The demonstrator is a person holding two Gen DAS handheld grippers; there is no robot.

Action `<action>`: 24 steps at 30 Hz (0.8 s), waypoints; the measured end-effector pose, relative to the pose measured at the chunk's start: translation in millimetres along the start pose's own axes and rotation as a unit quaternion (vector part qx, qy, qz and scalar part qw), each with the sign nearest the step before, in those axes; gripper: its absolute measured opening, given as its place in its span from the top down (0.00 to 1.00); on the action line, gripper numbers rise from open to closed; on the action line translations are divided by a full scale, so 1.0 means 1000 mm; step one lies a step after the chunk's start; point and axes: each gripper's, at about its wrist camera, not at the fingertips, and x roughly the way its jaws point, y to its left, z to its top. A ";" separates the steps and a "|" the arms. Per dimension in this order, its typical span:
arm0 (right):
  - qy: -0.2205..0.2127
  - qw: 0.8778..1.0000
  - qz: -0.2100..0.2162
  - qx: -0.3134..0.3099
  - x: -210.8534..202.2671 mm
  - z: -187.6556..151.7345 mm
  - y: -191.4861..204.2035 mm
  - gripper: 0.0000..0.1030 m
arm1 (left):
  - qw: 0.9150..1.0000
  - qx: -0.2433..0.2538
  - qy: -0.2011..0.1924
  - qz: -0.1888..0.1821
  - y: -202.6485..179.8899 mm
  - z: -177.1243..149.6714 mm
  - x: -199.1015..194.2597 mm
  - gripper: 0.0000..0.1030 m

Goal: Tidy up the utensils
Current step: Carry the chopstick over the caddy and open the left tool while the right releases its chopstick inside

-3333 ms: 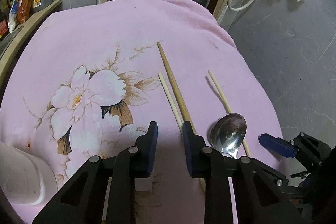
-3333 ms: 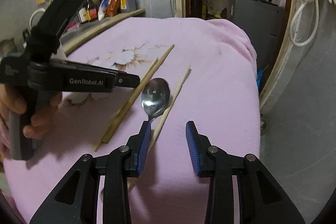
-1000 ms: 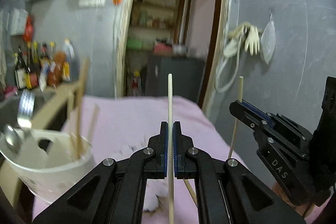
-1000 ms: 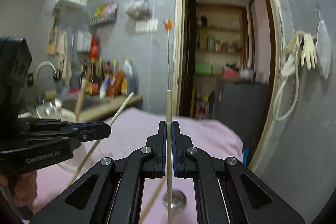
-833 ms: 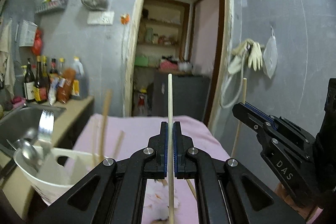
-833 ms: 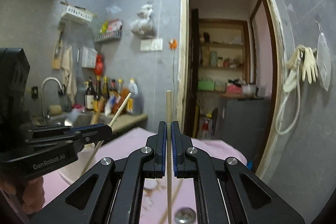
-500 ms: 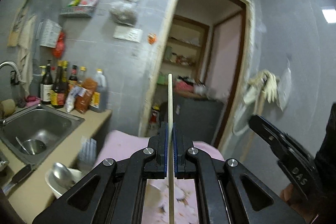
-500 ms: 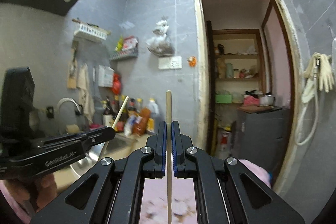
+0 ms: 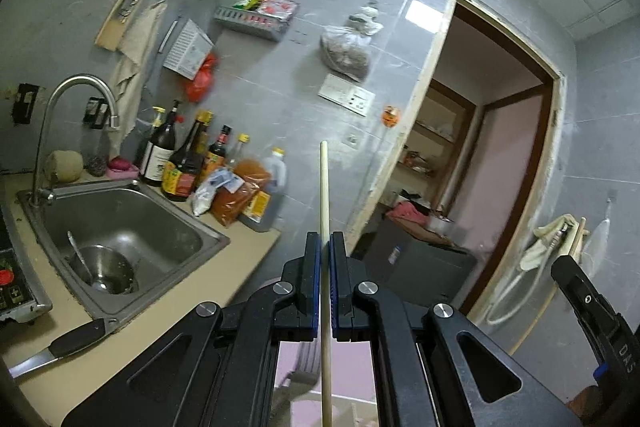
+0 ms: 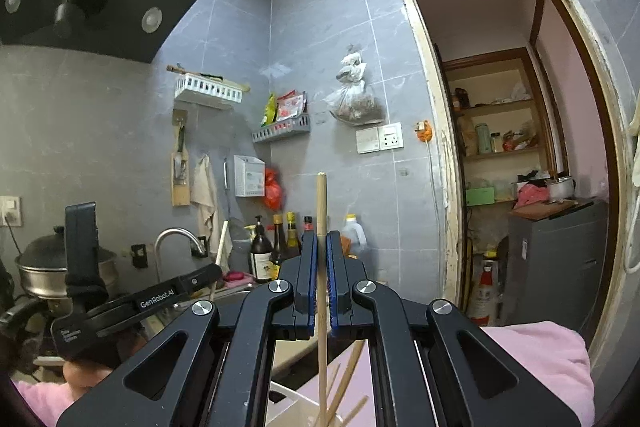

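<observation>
A pale, smooth wooden chopstick [image 9: 324, 195] is seen clamped in the matt black plastic left gripper [image 9: 325, 263]. The brushed stainless-steel sink [image 9: 120, 231] looks dull. Glossy grey wall tiles [image 10: 320, 47] and soft pink cloth [image 10: 540, 359] are shown.

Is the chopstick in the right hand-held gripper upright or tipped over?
Upright: the chopstick runs straight up between the shut pads of the right hand-held gripper.

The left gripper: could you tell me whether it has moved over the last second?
Yes. The left gripper has swung left: the doorway slid rightward and the sink entered view.
</observation>
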 end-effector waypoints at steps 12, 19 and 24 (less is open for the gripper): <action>0.031 0.999 -0.010 -0.008 0.022 -0.037 0.000 0.97 | 0.996 0.037 -0.038 0.067 0.002 -0.027 0.006 0.98; 0.053 0.998 -0.009 0.012 0.031 -0.052 -0.009 0.97 | 0.995 0.065 -0.031 0.073 -0.003 -0.045 0.012 0.98; 0.077 0.996 -0.003 0.033 0.035 -0.063 -0.016 0.97 | 0.995 0.072 -0.002 0.065 -0.003 -0.060 0.016 0.98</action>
